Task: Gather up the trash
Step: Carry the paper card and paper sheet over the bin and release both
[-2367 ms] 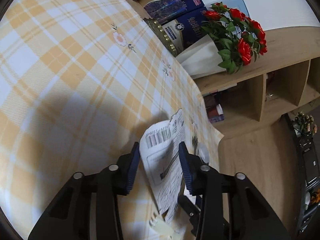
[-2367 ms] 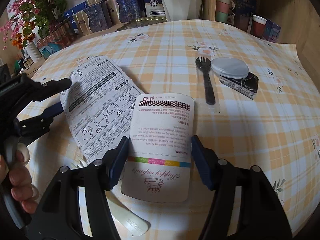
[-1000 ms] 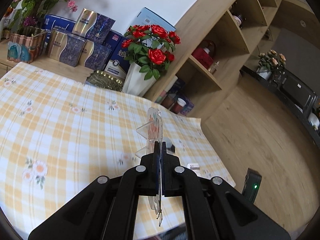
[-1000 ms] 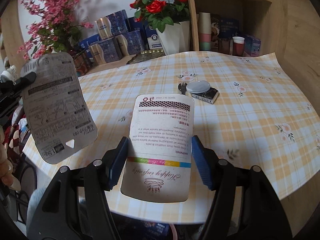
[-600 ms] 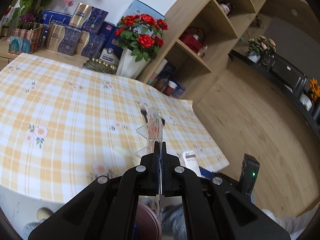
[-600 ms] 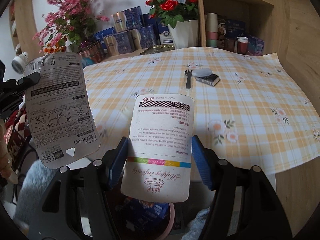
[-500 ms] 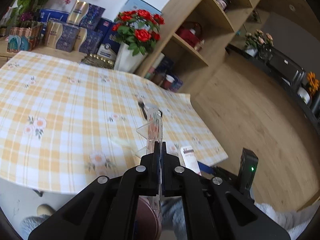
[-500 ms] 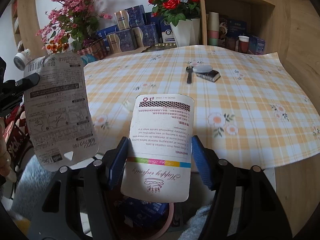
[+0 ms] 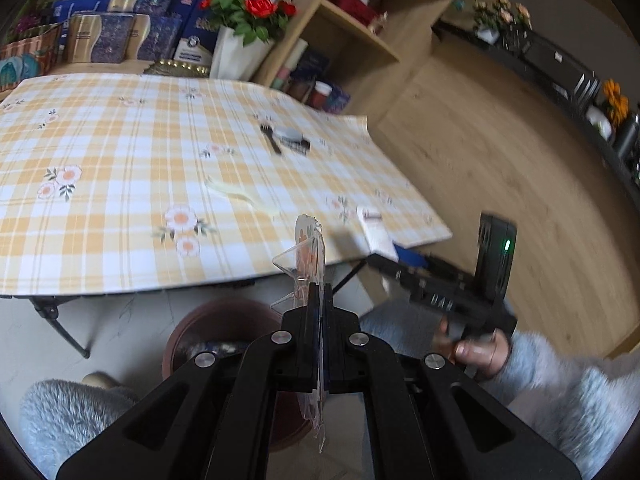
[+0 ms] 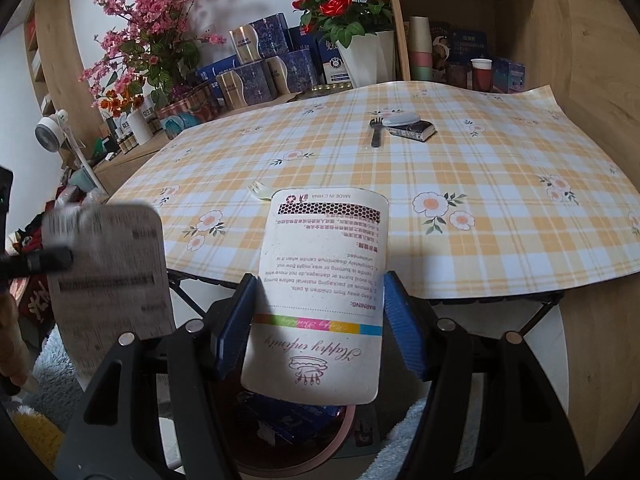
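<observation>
Left gripper (image 9: 319, 296) is clamped tight on a blister pack (image 9: 310, 256), seen edge-on there and blurred by motion in the right wrist view, its print unreadable. Right gripper (image 10: 320, 320) pinches a candle card (image 10: 324, 280) by its side edges, and the card hides most of the pink bin (image 10: 344, 424) on the floor at the table's near edge. Inside the bin only a dark blue package (image 10: 288, 416) shows, while a black fork (image 10: 376, 130) and small box (image 10: 412, 128) lie far across the checked tablecloth (image 10: 480, 184).

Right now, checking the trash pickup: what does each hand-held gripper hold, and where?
Left: blister pack, edge-on. Right: white card, side edges.
</observation>
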A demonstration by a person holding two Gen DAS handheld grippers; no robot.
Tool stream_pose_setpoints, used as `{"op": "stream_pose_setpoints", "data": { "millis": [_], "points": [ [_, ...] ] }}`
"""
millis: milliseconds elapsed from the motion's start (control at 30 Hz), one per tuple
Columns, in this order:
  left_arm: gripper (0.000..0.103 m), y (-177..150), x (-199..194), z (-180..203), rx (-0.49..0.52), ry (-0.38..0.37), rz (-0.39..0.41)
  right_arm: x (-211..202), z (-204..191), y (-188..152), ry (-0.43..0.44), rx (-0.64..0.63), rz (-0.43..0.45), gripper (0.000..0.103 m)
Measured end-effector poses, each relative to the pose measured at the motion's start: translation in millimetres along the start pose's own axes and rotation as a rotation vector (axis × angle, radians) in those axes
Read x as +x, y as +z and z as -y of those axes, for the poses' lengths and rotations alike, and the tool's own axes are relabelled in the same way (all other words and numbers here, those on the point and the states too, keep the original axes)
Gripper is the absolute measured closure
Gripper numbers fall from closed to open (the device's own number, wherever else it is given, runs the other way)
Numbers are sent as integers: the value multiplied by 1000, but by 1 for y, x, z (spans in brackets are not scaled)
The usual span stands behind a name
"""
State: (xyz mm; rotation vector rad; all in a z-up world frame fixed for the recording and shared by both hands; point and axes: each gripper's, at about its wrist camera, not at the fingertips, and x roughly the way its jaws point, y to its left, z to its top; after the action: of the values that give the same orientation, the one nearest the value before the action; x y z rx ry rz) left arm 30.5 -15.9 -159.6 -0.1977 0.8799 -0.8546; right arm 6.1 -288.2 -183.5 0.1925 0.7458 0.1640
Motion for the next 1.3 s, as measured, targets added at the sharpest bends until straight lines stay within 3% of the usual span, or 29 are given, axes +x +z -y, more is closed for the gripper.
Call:
{"op": "stream_pose_setpoints", "data": {
  "millis": [133,333,833,1067,1167,1233,1300],
  "points": [
    [102,-12,15,0,29,20,-76,0,2,-1,15,14,8,38],
    [102,-27,45,-18,-21,30,-179,3,4,-2,20,30,2,37],
    [101,-26,100,-55,-79,128,-314,12,-1,-6,25,17,-17,36],
    [101,-30,113,-68,-115,160,-332,15,-5,-7,27,2,-29,36],
    [86,-32,111,-73,-142,146,-314,16,-5,-6,27,-1,-34,36],
    [54,-31,105,-73,-146,162,-271,17,-6,-6,27,-6,-39,36],
    [46,-31,96,-71,-155,187,-212,18,-8,-6,28,-10,-43,36]
  ]
}}
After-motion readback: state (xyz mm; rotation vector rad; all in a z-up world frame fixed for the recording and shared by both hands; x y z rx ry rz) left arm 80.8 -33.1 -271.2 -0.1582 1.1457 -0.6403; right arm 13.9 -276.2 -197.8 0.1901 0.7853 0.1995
